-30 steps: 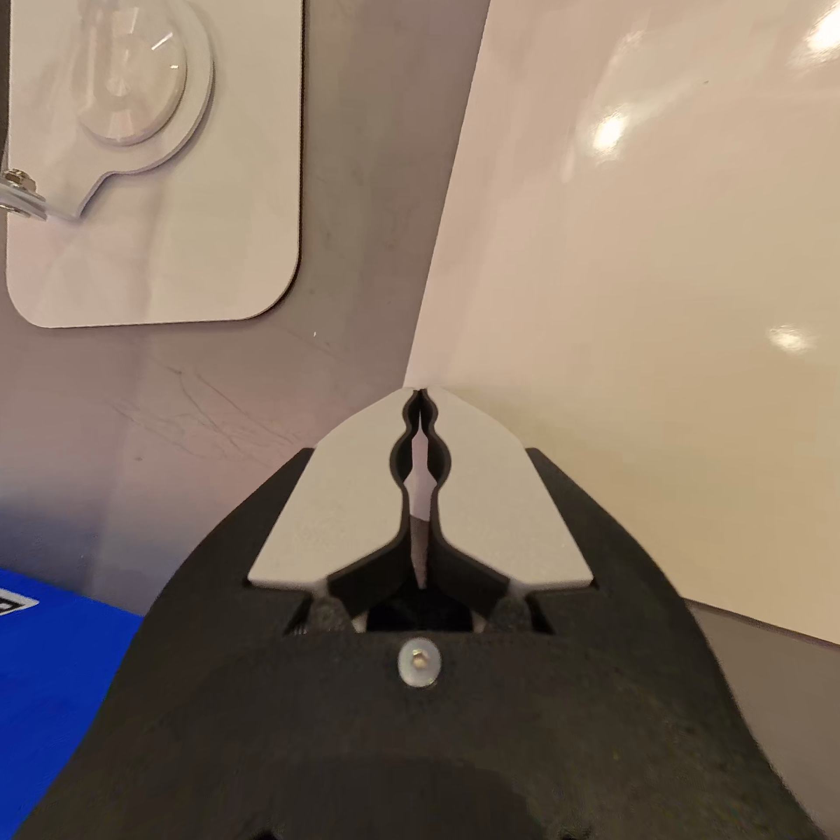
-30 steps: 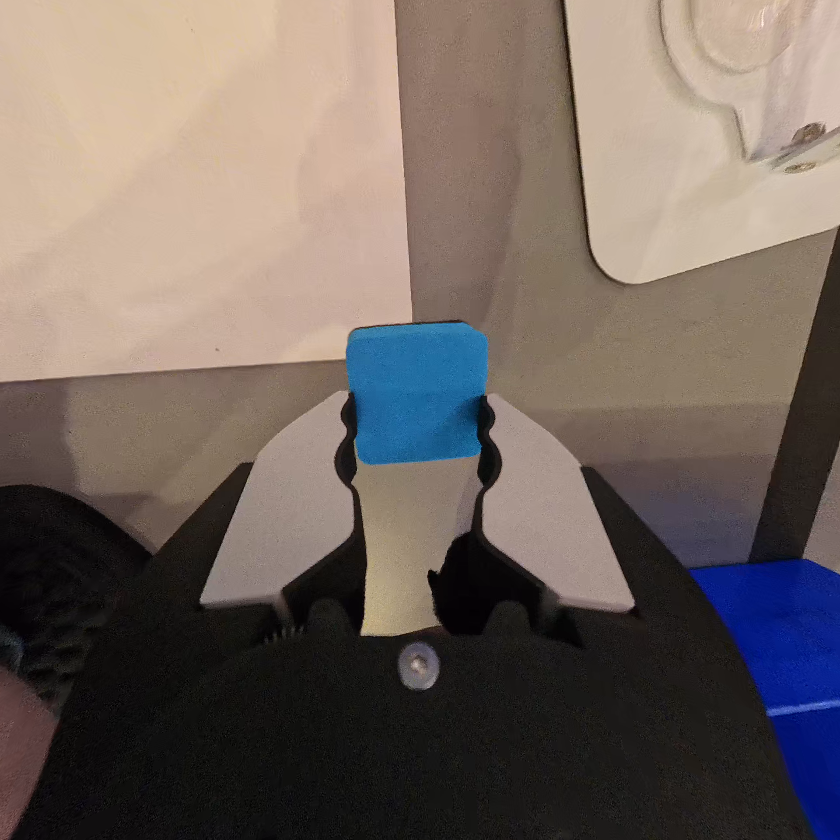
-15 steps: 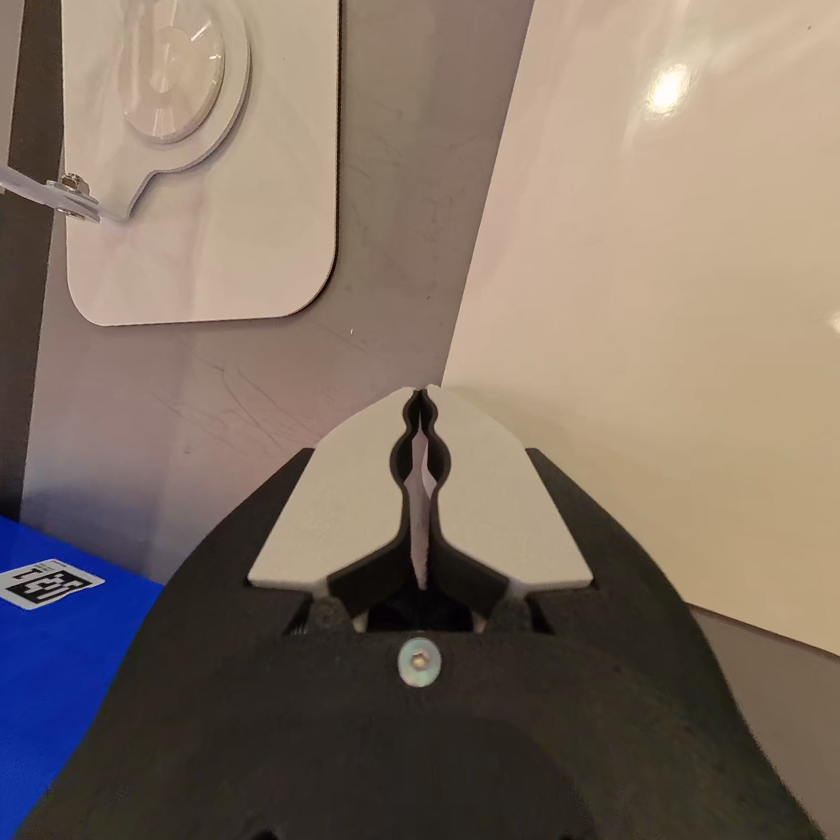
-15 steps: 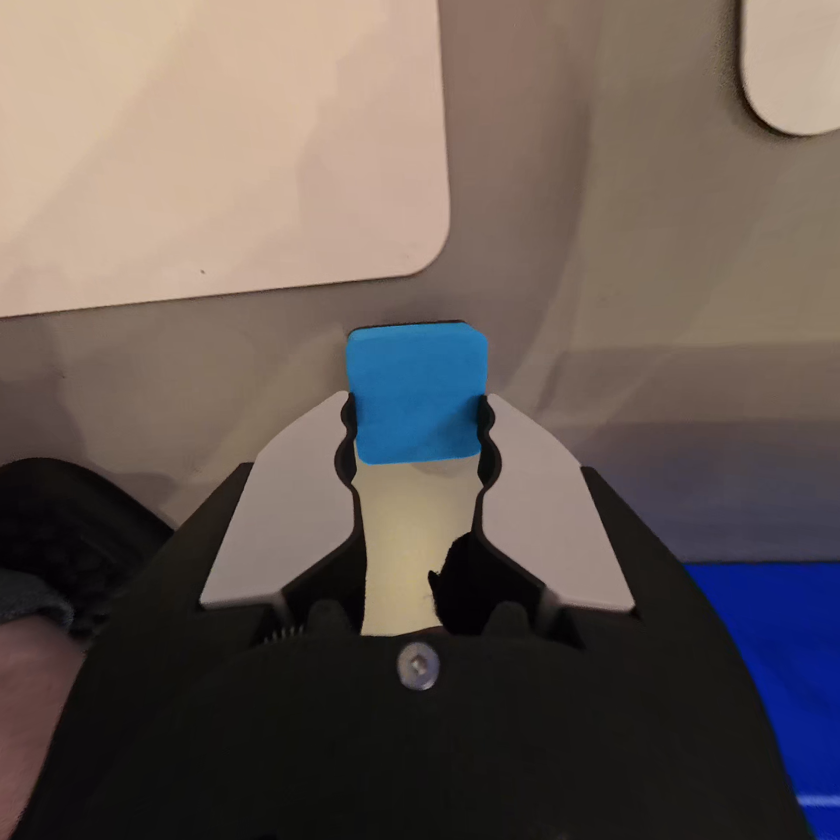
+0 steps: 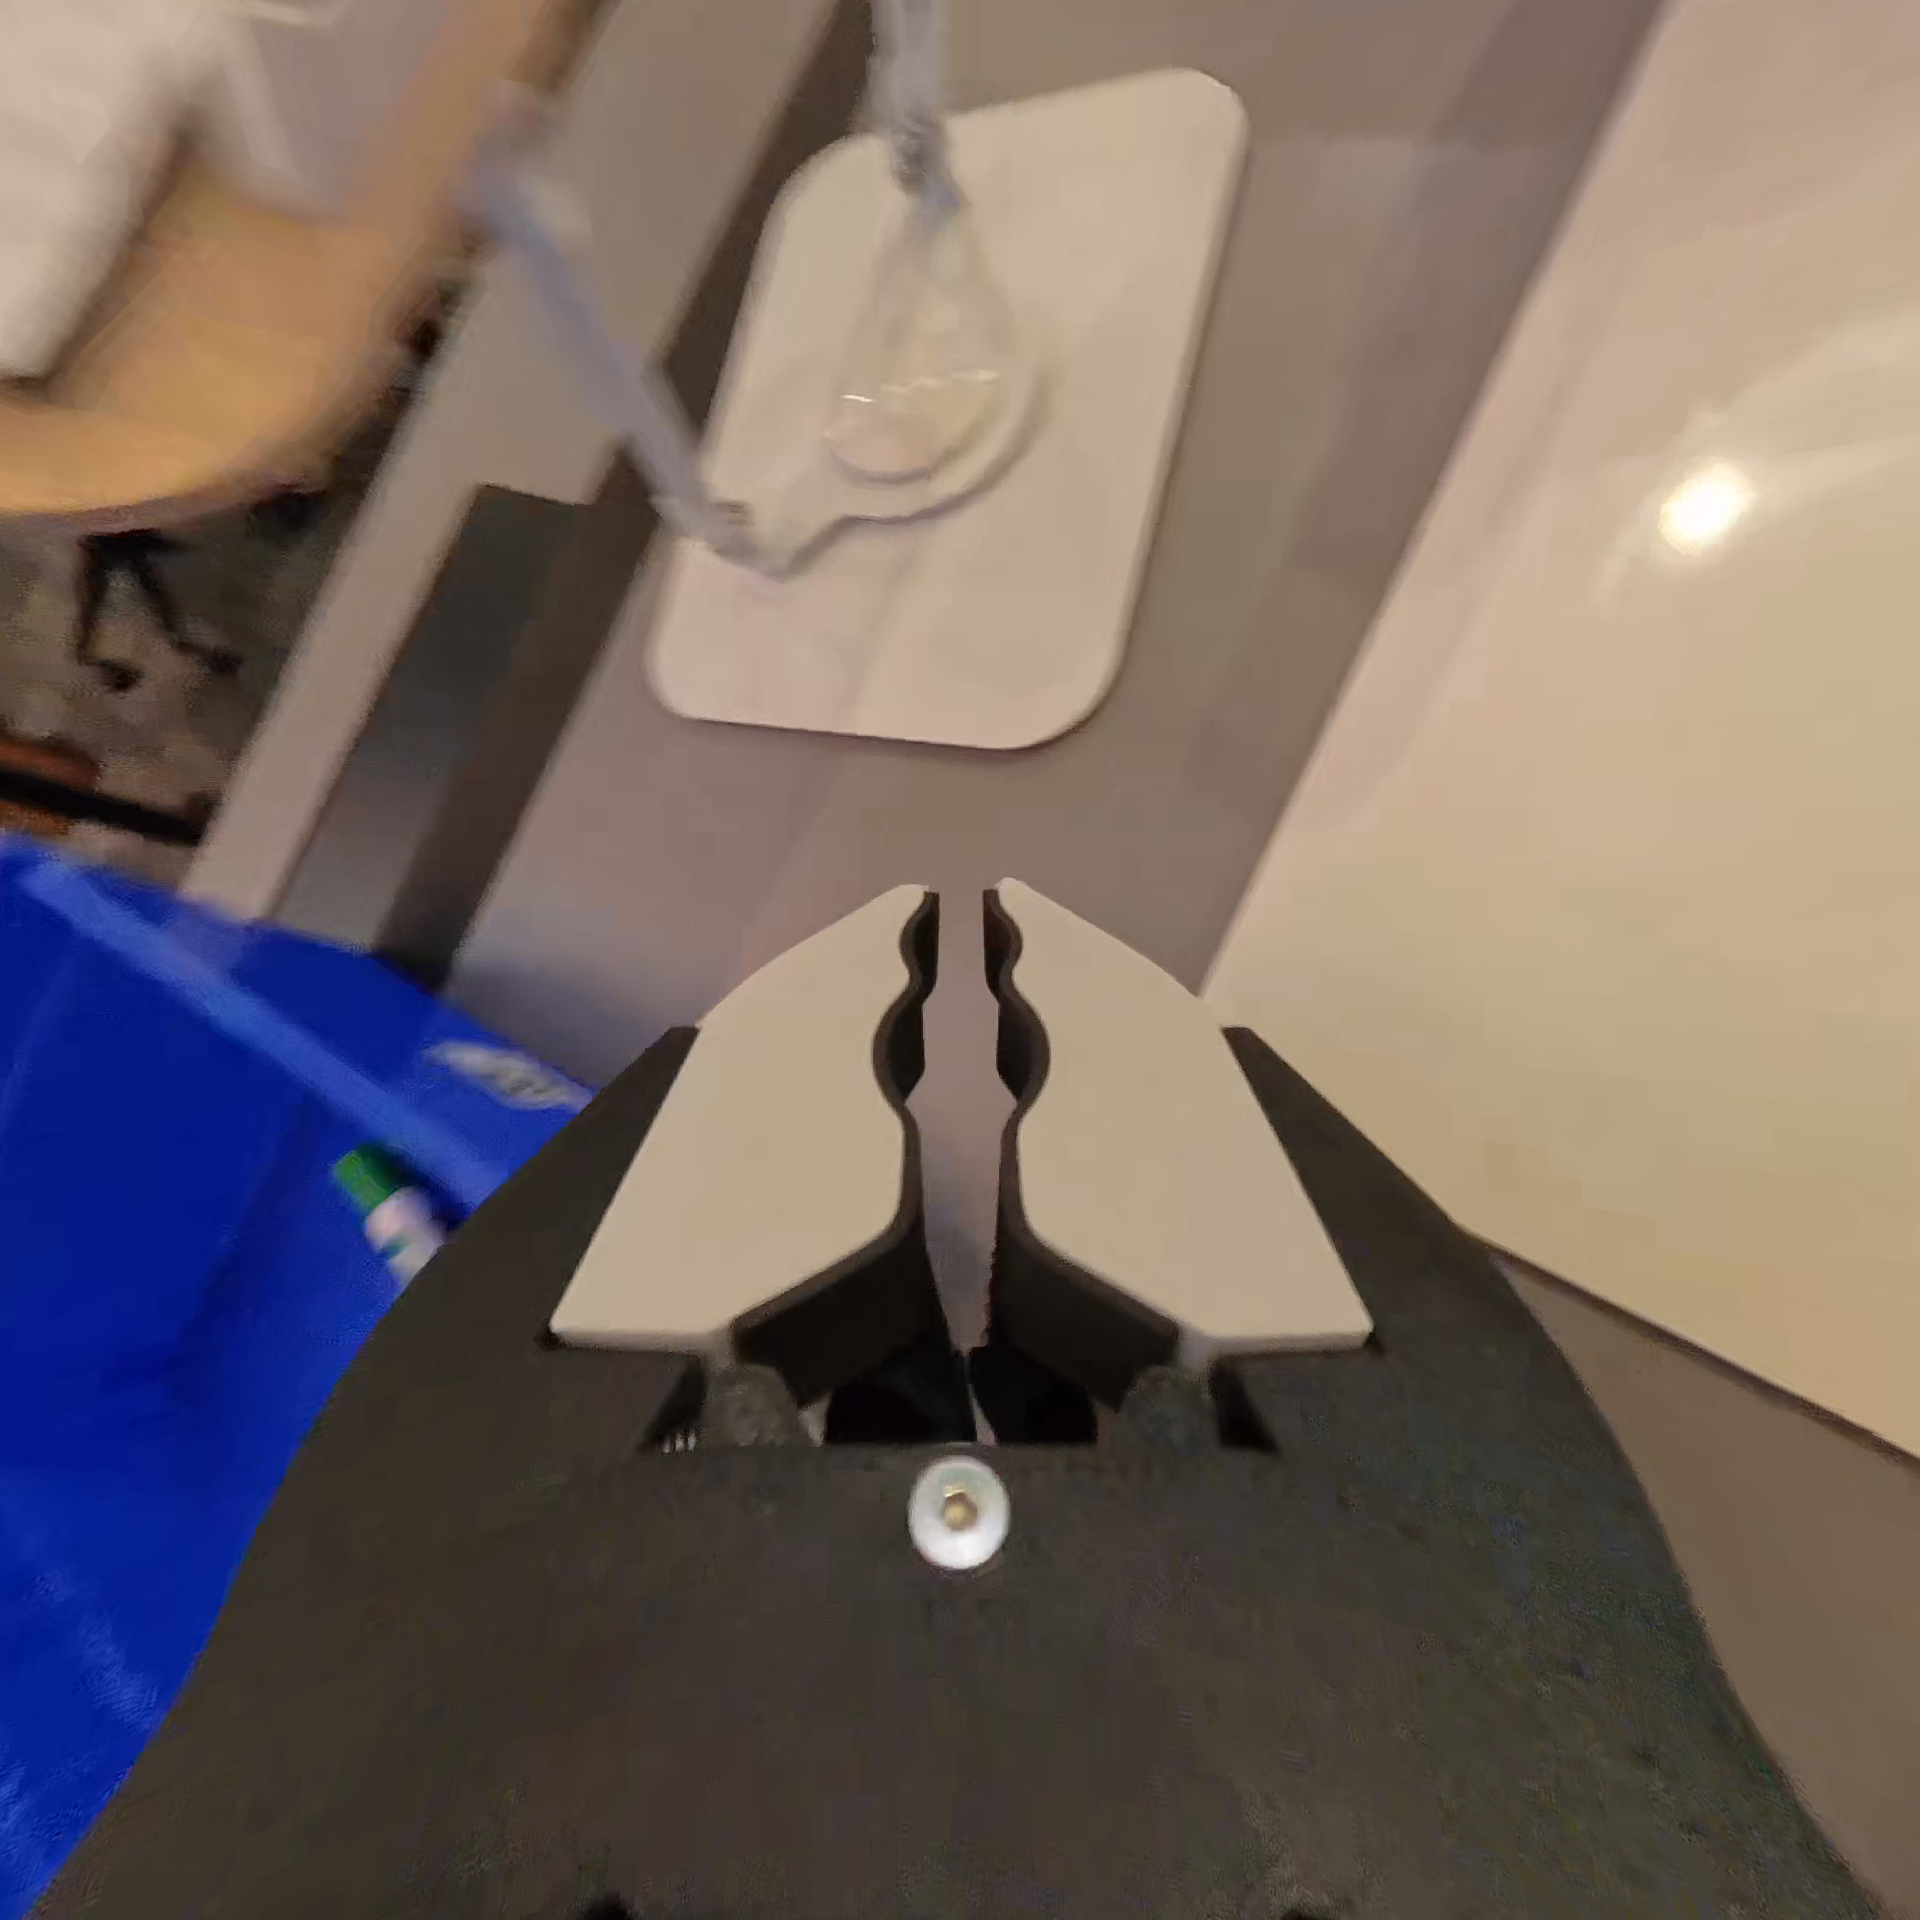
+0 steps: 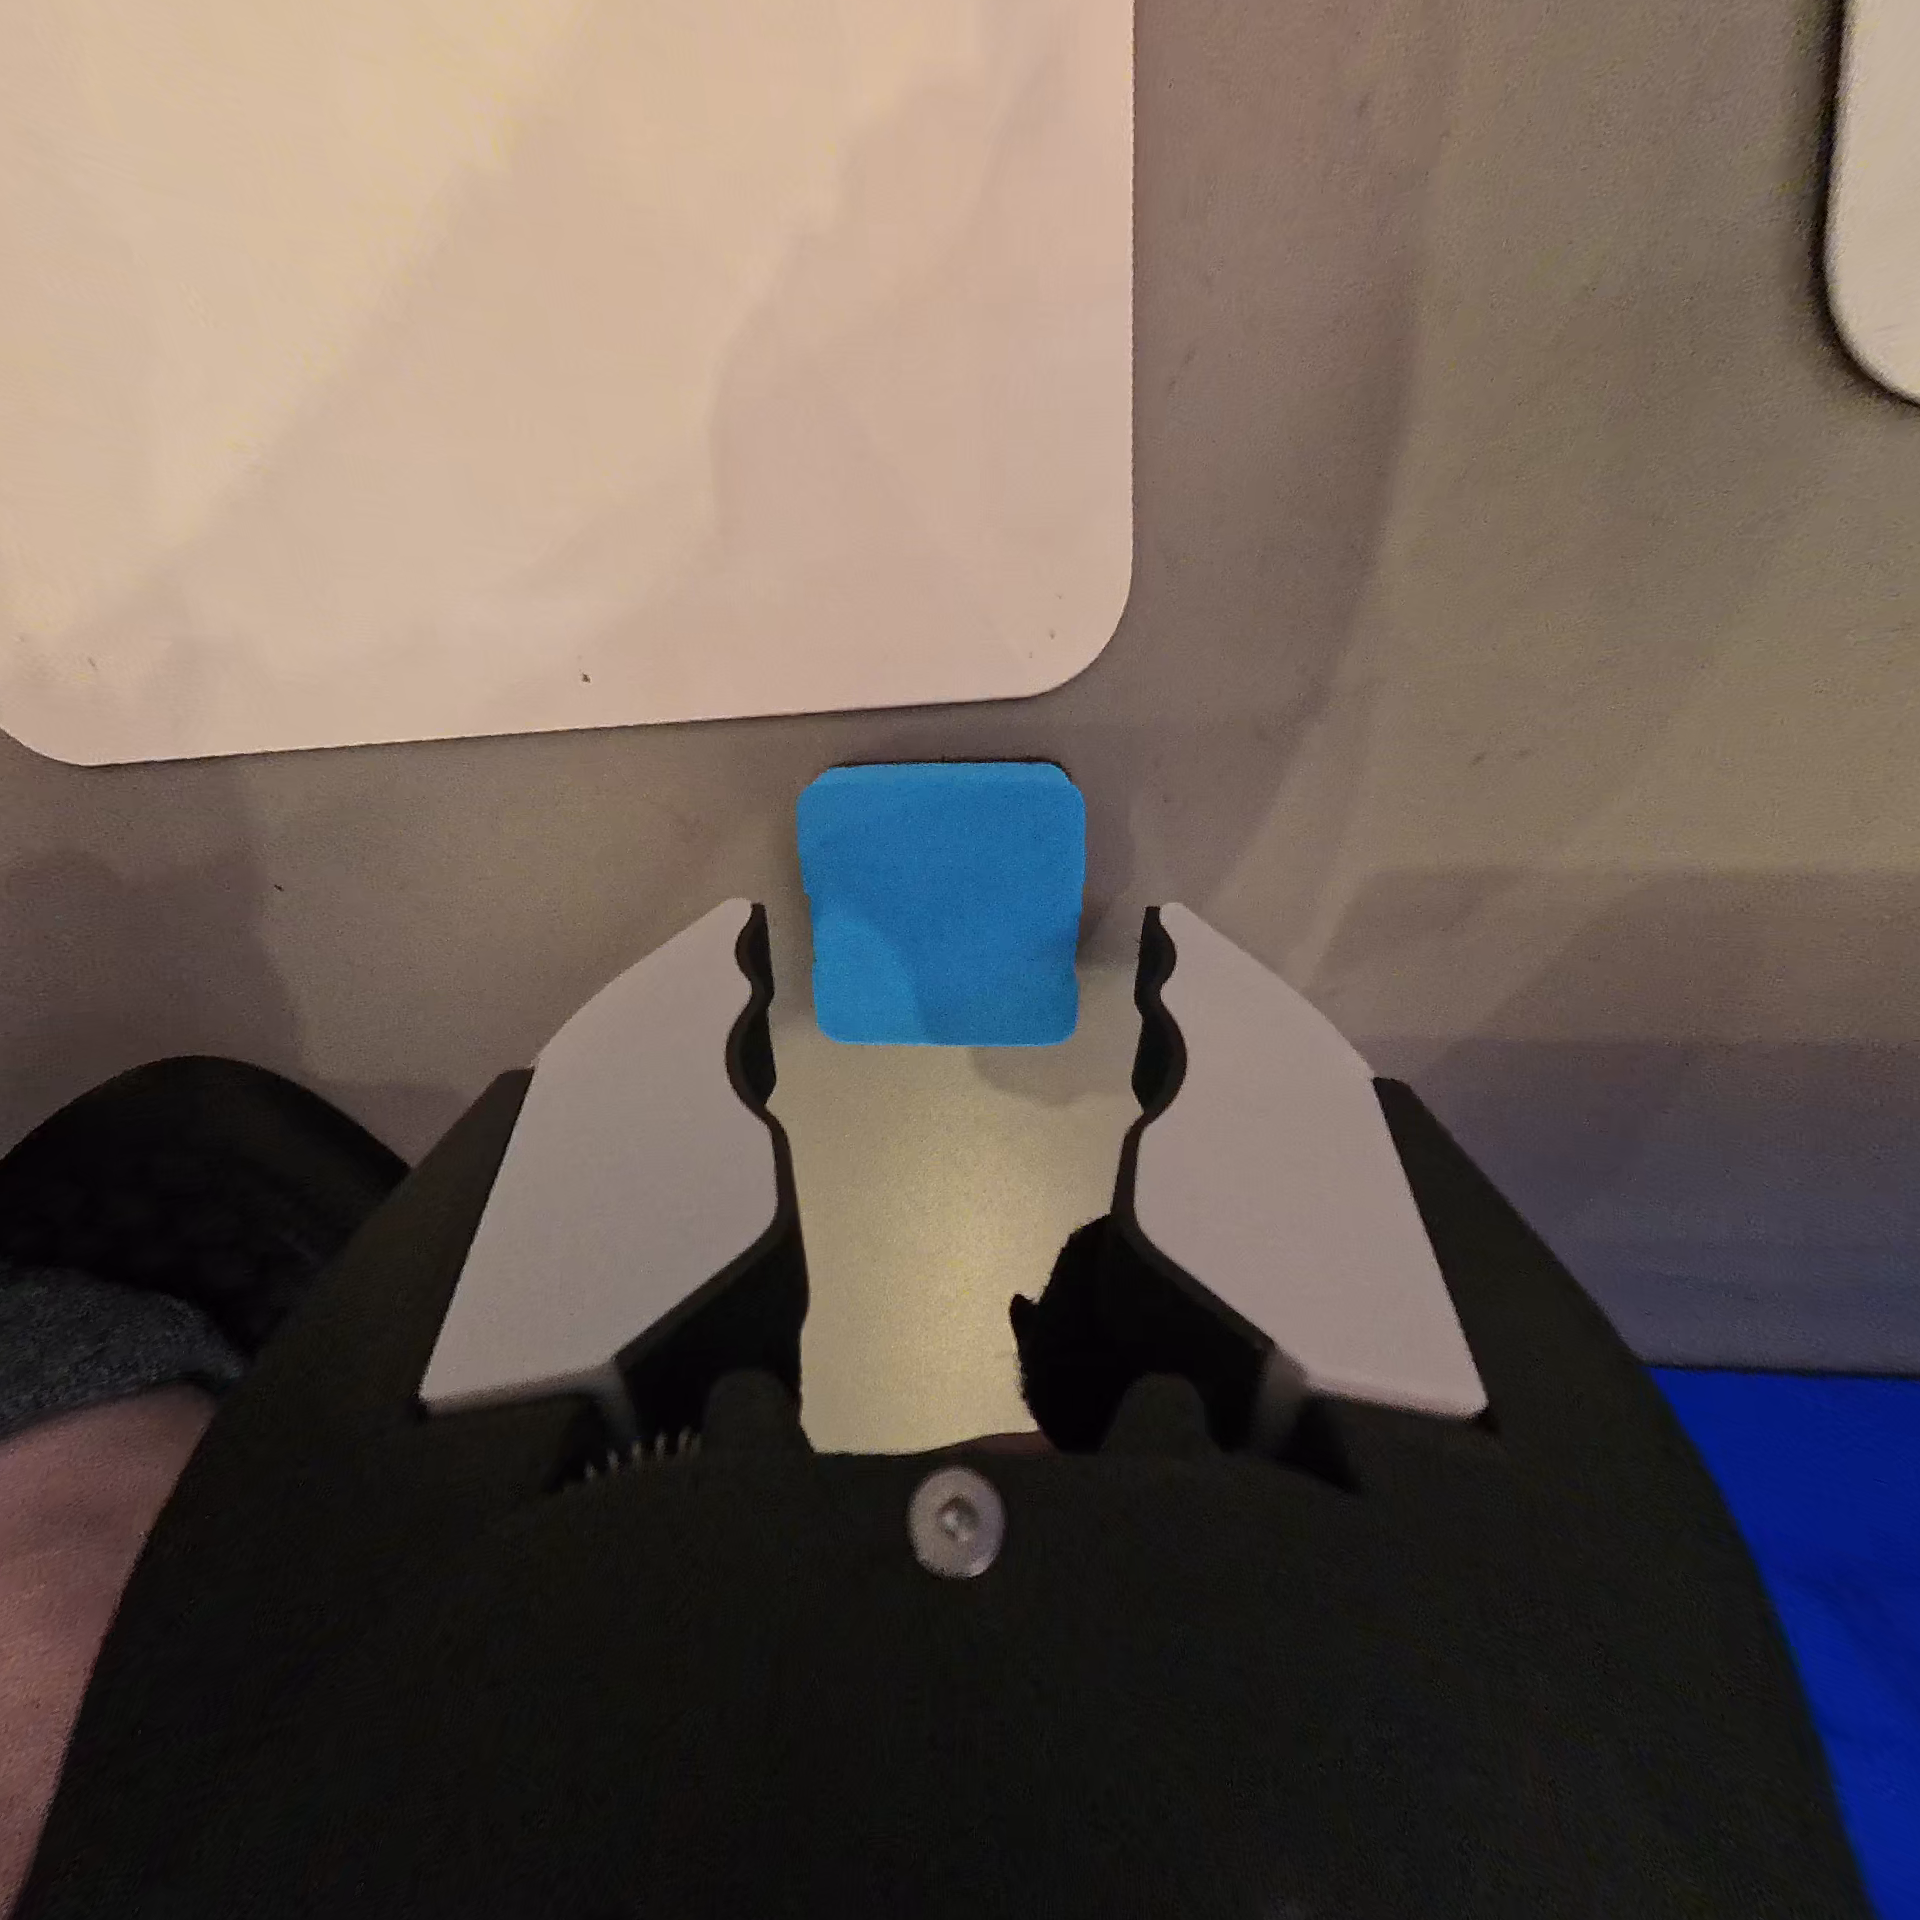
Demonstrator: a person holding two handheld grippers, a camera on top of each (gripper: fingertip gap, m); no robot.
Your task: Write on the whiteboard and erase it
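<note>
In the right wrist view my right gripper (image 6: 951, 920) is open. A blue square eraser (image 6: 940, 904) lies on the grey table (image 6: 1455, 623) between the fingertips, with a gap to each pad, just below the whiteboard (image 6: 520, 364). In the left wrist view my left gripper (image 5: 961, 899) is open by a narrow gap with nothing in it, and the grey table (image 5: 831, 831) shows through. The whiteboard (image 5: 1558, 727) lies to its right. A green-capped marker (image 5: 390, 1210) lies on the blue surface (image 5: 156, 1195) at the left.
A small white plate with a clear suction mount and arm (image 5: 935, 468) sits ahead of the left gripper; its edge shows at the right wrist view's top right (image 6: 1881, 208). A blue surface (image 6: 1818, 1558) lies at the right. A person's sleeve (image 6: 104, 1340) is at the left. My hands' fingertips stand some 35 cm from each other. Measured from the fingertips, the green-capped marker (image 5: 390, 1210) is 25 cm or so from the left gripper and 55 cm from the right.
My right gripper's pads have parted from the blue eraser, which now rests on the table. My left gripper has opened slightly and swung left, away from the whiteboard's corner.
</note>
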